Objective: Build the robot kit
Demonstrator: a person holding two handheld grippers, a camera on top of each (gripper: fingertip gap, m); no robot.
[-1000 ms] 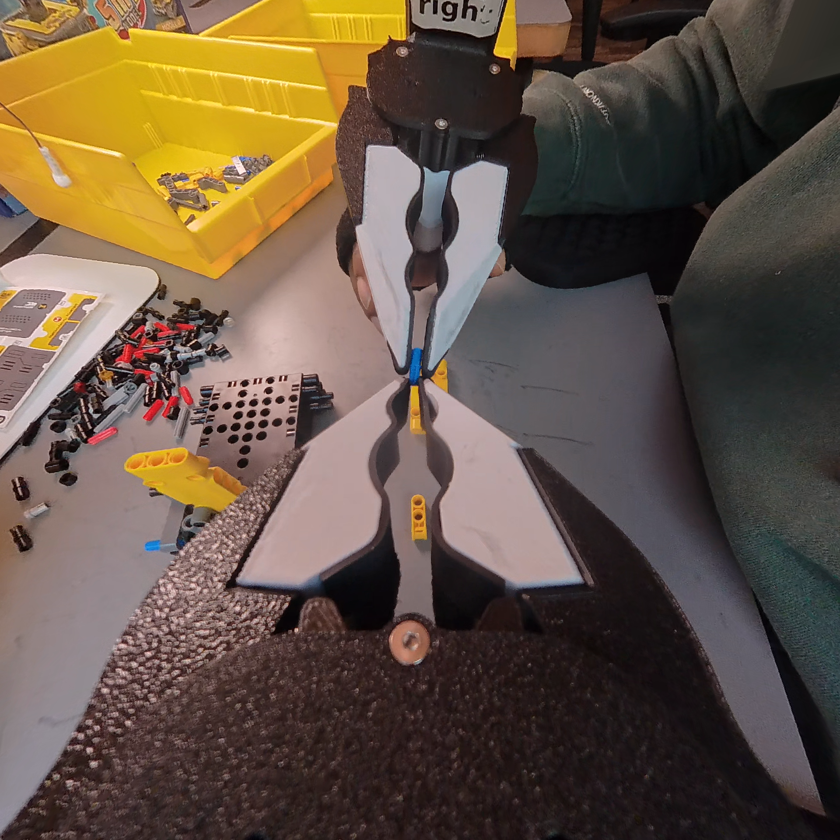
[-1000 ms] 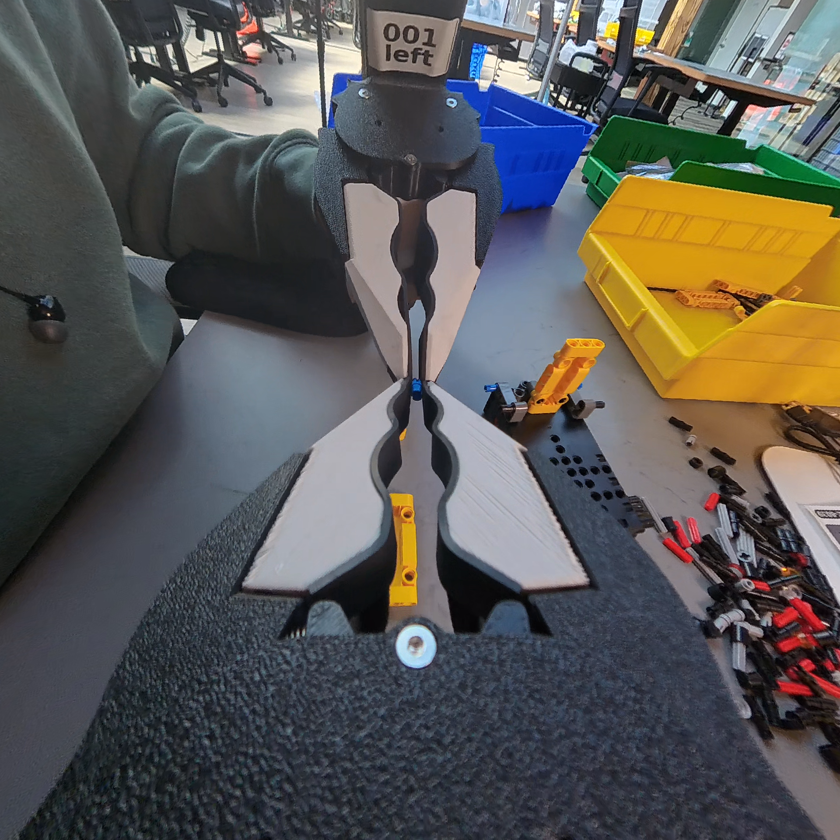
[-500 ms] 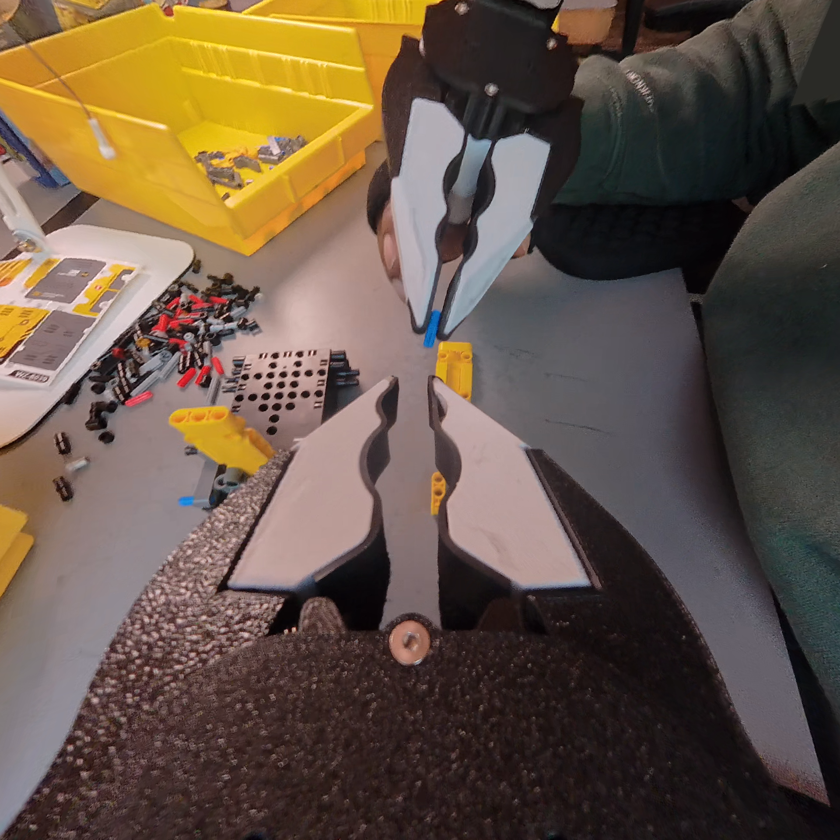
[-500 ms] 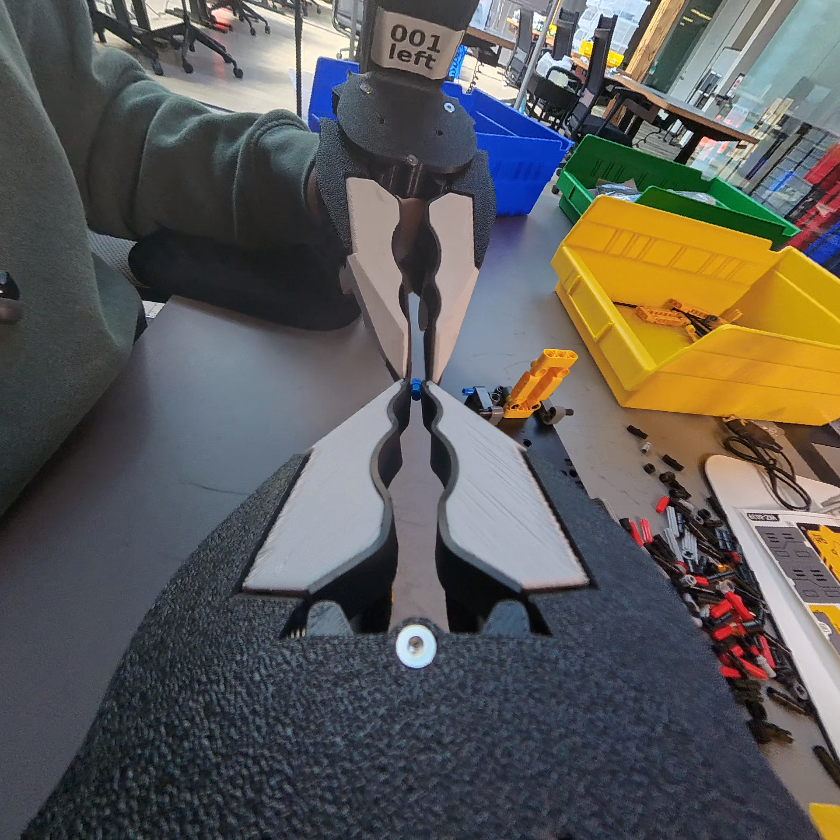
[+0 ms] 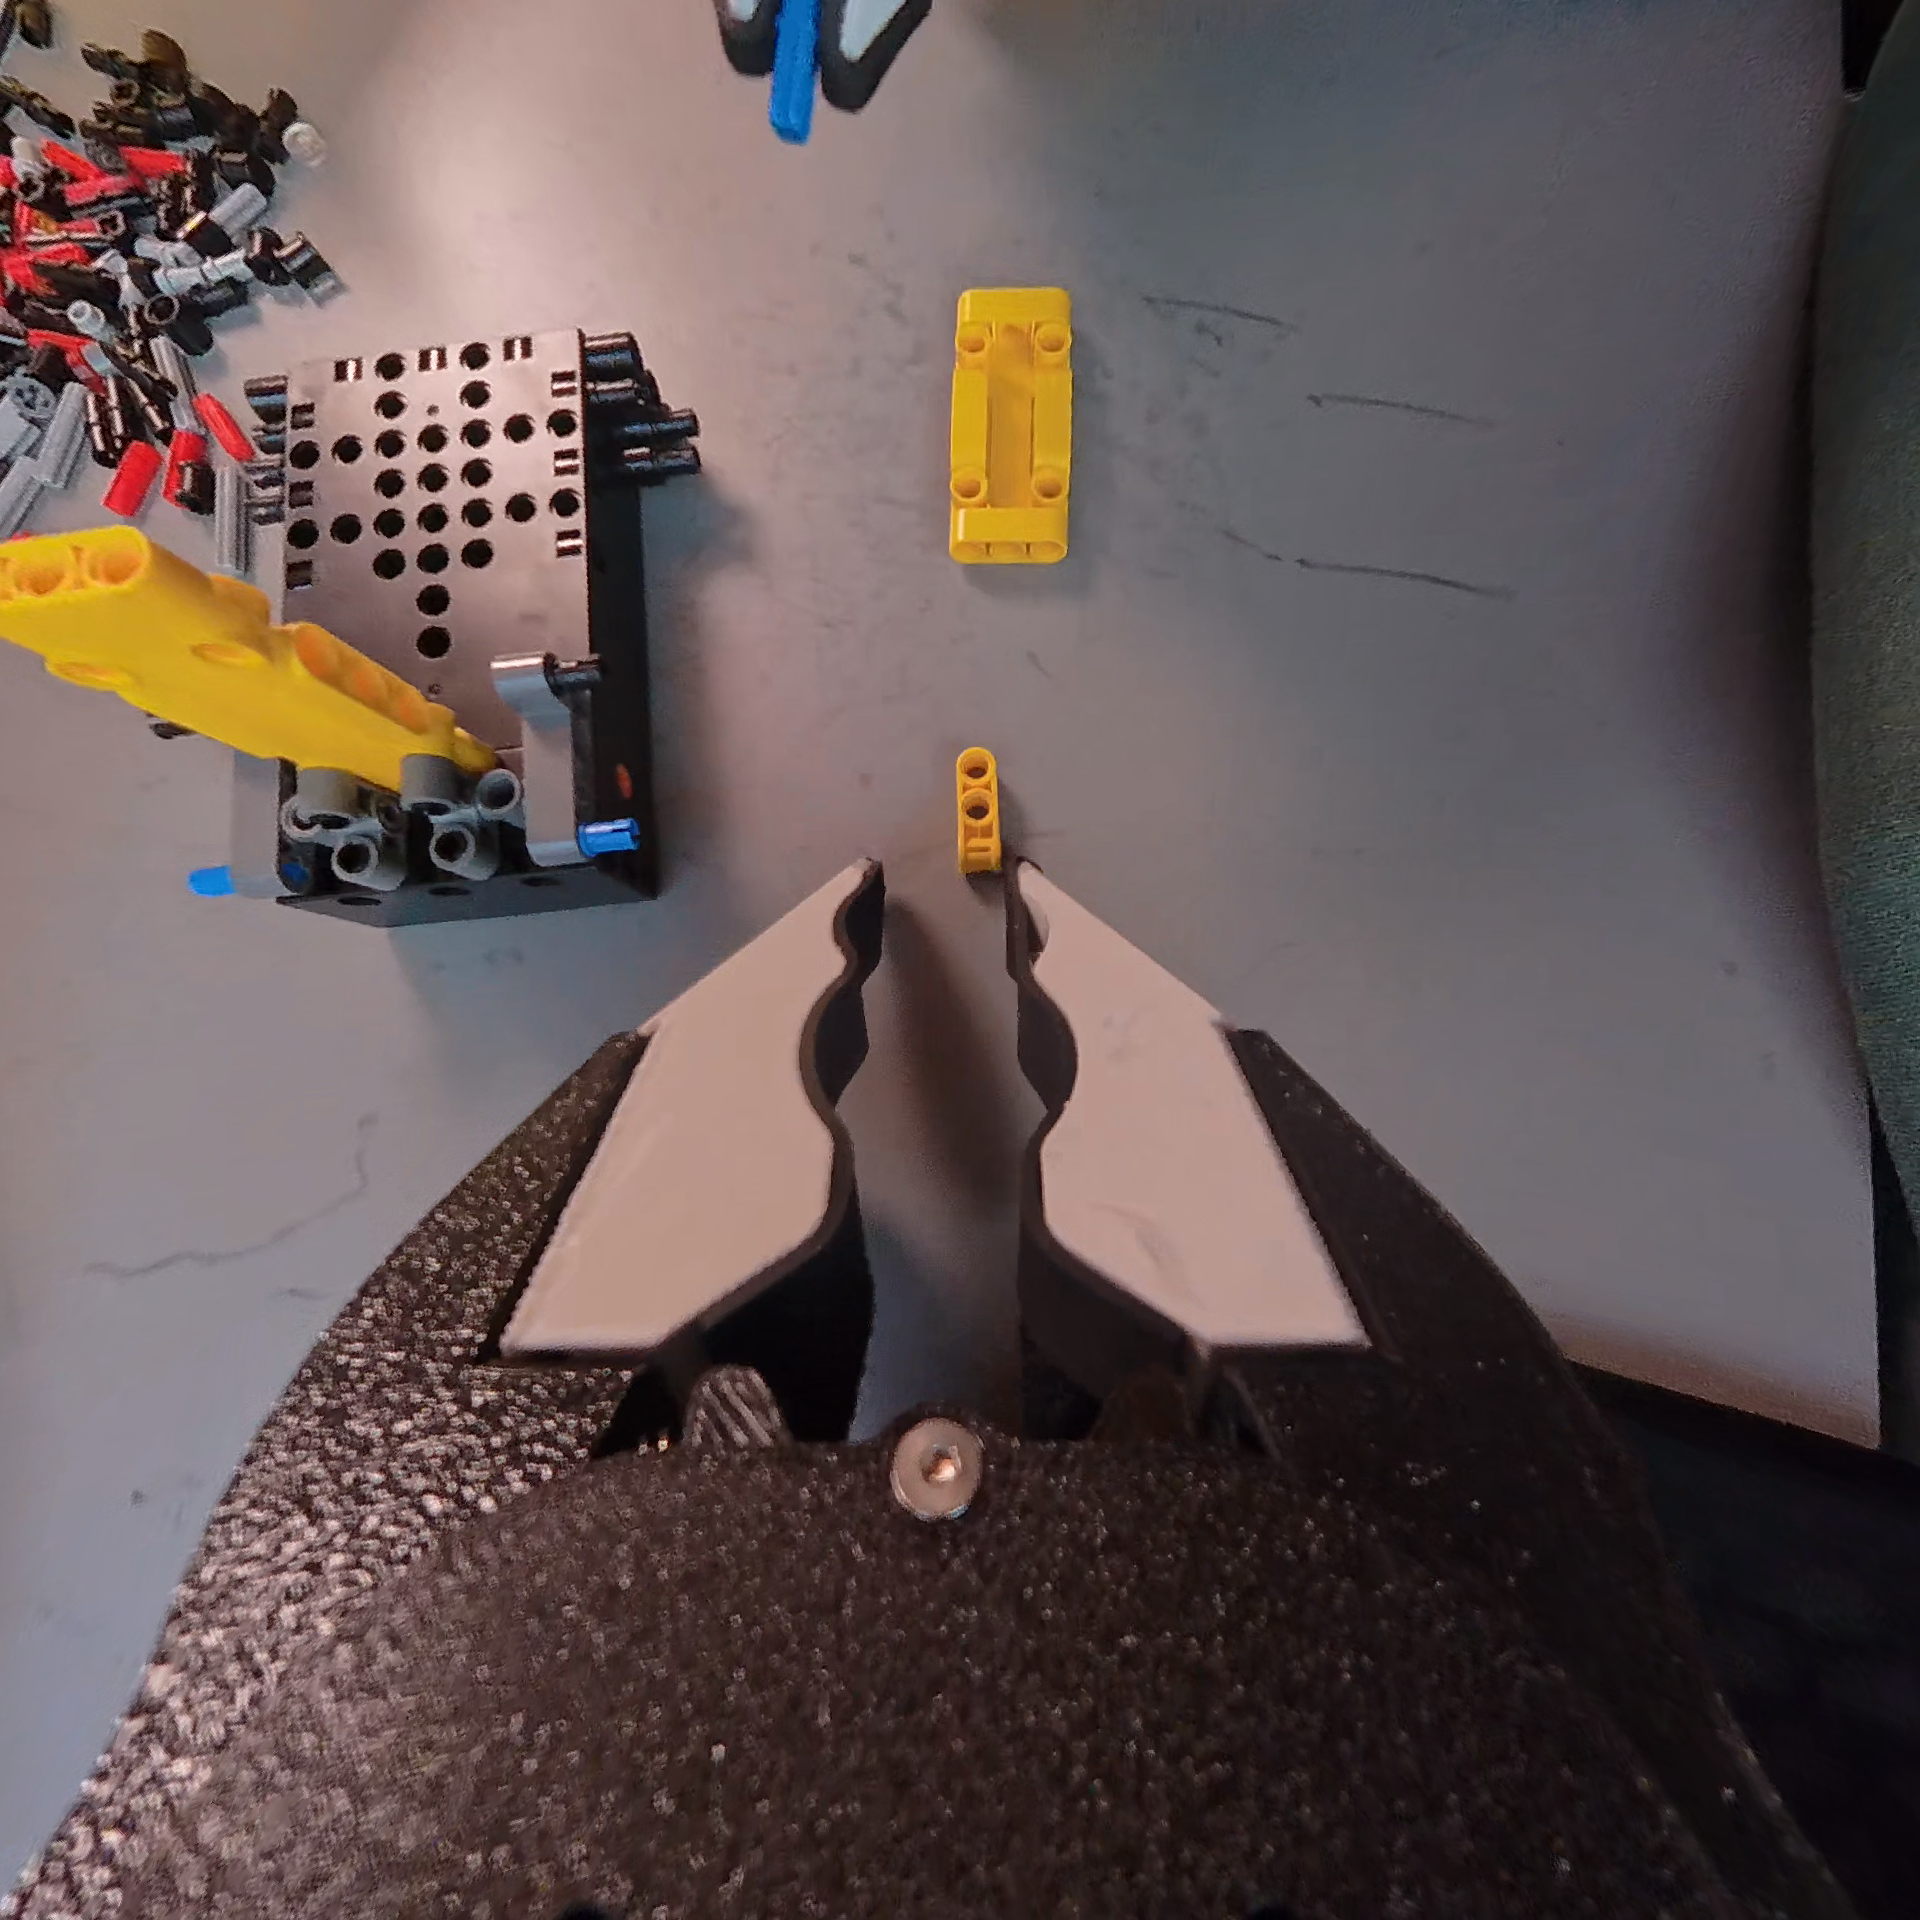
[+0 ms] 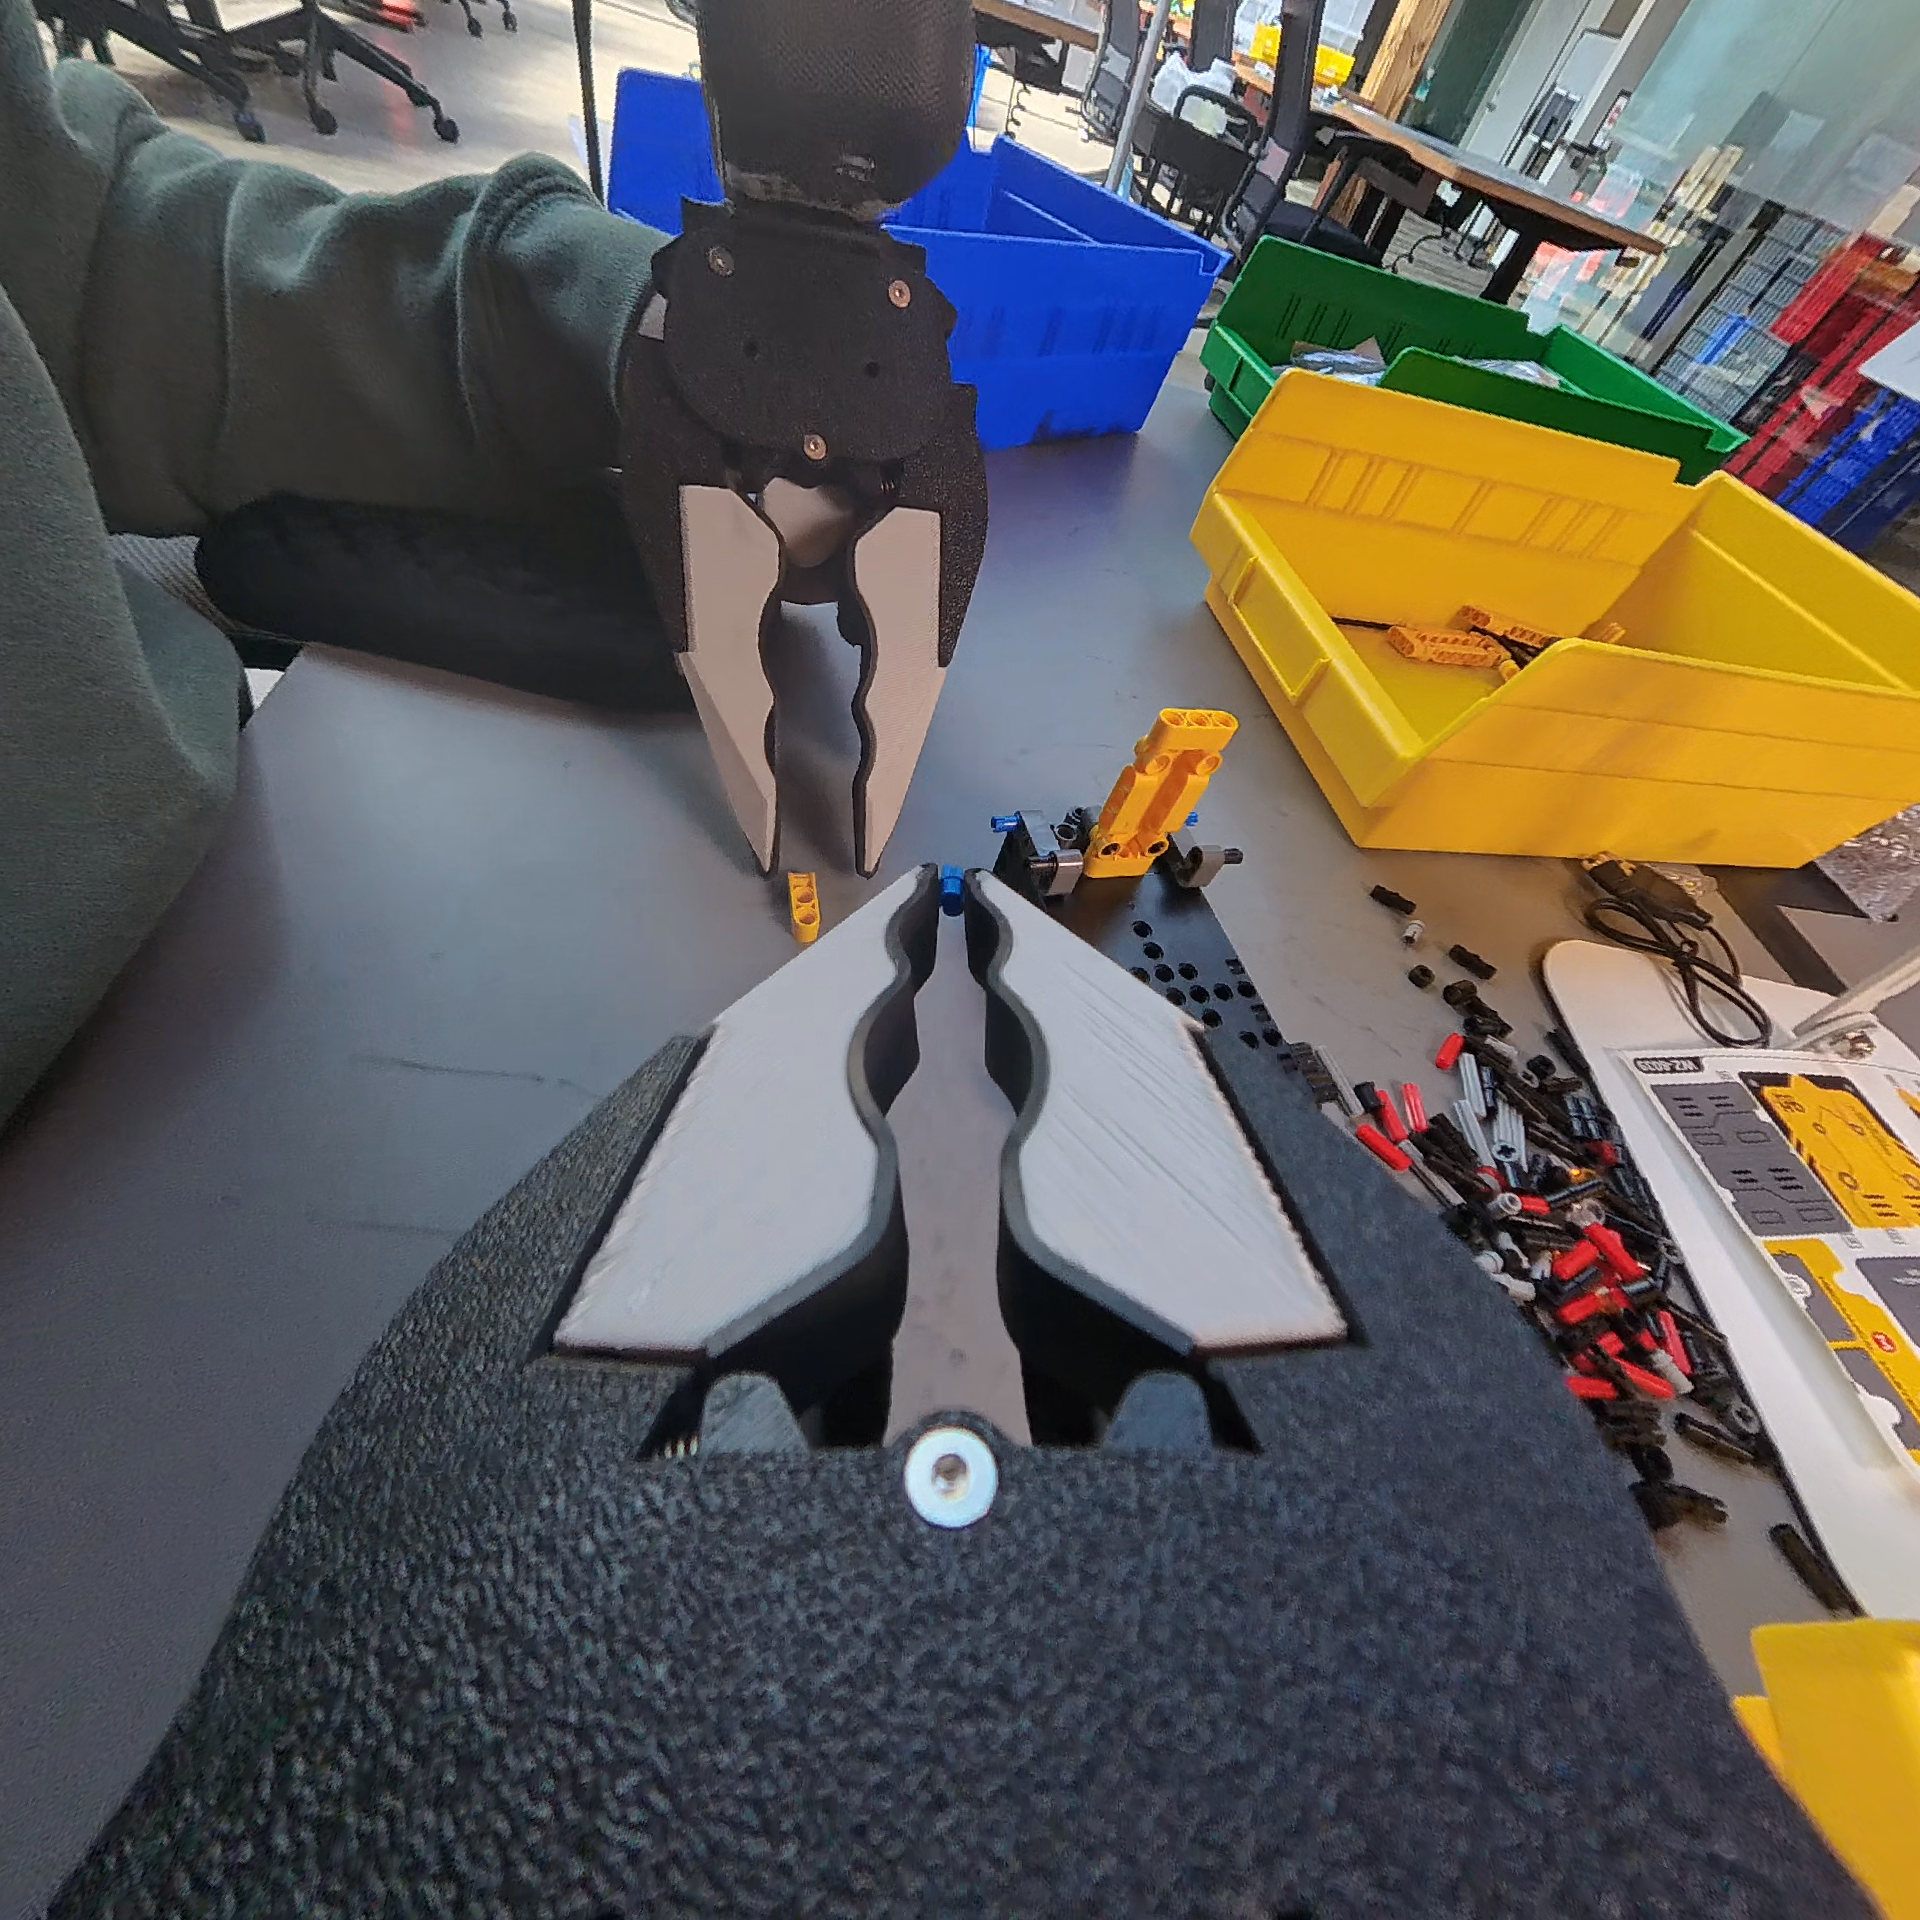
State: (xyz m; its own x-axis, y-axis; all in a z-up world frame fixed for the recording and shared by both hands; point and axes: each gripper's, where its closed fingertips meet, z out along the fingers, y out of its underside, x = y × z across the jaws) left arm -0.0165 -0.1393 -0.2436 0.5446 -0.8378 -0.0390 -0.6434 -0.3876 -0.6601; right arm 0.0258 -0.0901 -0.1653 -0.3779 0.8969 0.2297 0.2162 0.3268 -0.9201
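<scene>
**Left gripper.** The left gripper [image 5: 943, 868] points down at the grey table top [image 5: 1455, 831]. Its jaws stand apart and hold nothing. A small yellow two-hole plastic connector [image 5: 977, 810] lies flat on the table just ahead of the gap, close against the inner side of one fingertip. Whether they touch cannot be told.

**Right gripper.** The right gripper [image 6: 948, 878] is clenched on a short blue plastic pin [image 6: 948, 894]. The pin juts out beyond the fingertips and is clear of the table. In the right wrist view the two grippers face each other tip to tip, near but apart.

**Surrounding parts.**
- A yellow rectangular plastic panel with four corner holes [image 5: 1010, 426] lies flat beyond the connector, well apart from it.
- A black perforated plastic plate [image 5: 447, 520] lies to one side. A long yellow holed beam [image 5: 208, 644] leans over its near end on grey connectors.
- A loose heap of red, black and grey pins [image 5: 104, 260] lies beyond the plate.

**Edges and room.**
- The table between plate and panel is bare.
- The table edge runs along the side away from the plate, against the person's green sleeve [image 6: 312, 332].
- A yellow plastic bin [image 6: 1507, 675] and a printed sheet [image 6: 1787, 1174] bound the far side beyond the heap.
</scene>
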